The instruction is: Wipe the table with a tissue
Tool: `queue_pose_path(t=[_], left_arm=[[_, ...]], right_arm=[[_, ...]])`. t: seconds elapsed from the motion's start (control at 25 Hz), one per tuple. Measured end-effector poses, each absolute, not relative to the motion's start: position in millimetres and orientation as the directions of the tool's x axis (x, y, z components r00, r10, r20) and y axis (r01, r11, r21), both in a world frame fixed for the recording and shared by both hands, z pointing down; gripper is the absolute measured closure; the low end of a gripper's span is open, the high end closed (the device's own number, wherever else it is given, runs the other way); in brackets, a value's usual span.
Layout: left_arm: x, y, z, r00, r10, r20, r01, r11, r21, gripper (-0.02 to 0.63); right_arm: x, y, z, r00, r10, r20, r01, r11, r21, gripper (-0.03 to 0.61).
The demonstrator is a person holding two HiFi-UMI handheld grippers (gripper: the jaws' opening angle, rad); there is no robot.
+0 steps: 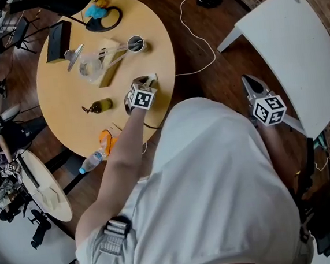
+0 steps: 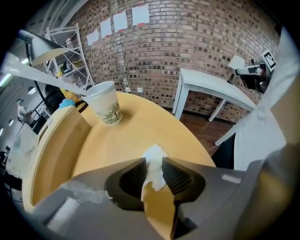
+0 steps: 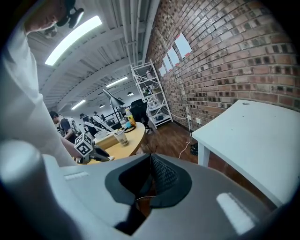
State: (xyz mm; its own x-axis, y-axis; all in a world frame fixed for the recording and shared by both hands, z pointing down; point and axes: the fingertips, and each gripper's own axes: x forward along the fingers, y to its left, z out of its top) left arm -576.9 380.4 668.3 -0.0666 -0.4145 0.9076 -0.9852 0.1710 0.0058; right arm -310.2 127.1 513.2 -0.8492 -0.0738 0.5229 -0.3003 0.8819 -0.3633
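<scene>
A small white tissue [image 2: 153, 165] is pinched in my left gripper [image 2: 154, 164], which is shut on it and holds it down near the right edge of the round wooden table [image 2: 140, 133]. From the head view, that left gripper [image 1: 144, 82] sits at the table's [image 1: 157, 48] right rim, a white scrap of tissue [image 1: 150, 77] showing at its tip. My right gripper [image 1: 248, 81] hangs off the table, over the dark floor beside a white table [image 1: 290, 47]. Its jaws [image 3: 151, 157] are shut with nothing between them.
On the round table stand a paper cup [image 1: 135, 44], a clear cup [image 1: 91, 67] by a wooden box [image 1: 110, 61], a black box [image 1: 59, 41], a small dark object [image 1: 98, 106], and a water bottle [image 1: 94, 160] at the near edge. A white cable [image 1: 196, 32] lies on the floor.
</scene>
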Motion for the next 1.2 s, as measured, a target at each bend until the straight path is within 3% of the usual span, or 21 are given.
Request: queue_pose_path(t=[0.2,0.44,0.64,1.2], left_arm=[[-568,373,660,0.002,-0.464,0.886,-0.982,0.168,0.091,0.537],[-542,336,631,0.075,-0.623,0.779,-0.970,0.136,0.203,0.538],[-501,275,601,0.156,-0.707,0.690,-0.971,0.018,0.237,0.538],[-392,140,556,0.370,-0.730,0.575,-0.923,-0.216,0.319,0.535]], right_arm=[[-314,127,518,-0.839,-0.093,0.536,-0.329,0.871,-0.364,0.569],[-311,139,528,-0.819,-0.146,0.555,-0.391,0.849,-0.354,0.569],[-288,131,528,-0.802,-0.173,0.572,-0.430,0.832,-0.351,0.569],[-197,75,535,-0.779,-0.297,0.552,-0.551,0.744,-0.377,0.569]])
